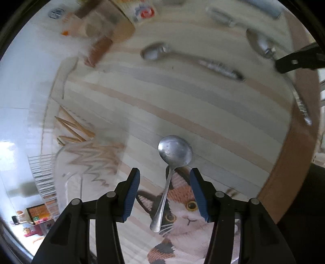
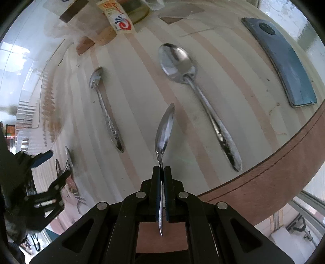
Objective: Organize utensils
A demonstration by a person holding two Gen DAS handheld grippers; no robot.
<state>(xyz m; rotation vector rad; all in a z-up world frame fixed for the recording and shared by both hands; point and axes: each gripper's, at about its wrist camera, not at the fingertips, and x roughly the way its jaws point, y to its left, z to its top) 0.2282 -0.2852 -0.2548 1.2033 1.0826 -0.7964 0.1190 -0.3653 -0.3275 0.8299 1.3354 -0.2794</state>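
My left gripper is open. A small round steel spoon lies on the striped cloth between its fingers, handle toward me over a cat picture. My right gripper is shut on the handle of a steel spoon, held on edge above the cloth. Two more spoons lie on the cloth: a large one to the right and a thinner one to the left. In the left wrist view these show blurred at the top: the thinner one and the large one.
A blue phone lies near the round table's brown edge. Packets and a jar crowd the far side. A clear container with wooden sticks stands at the left. The left gripper also shows in the right wrist view.
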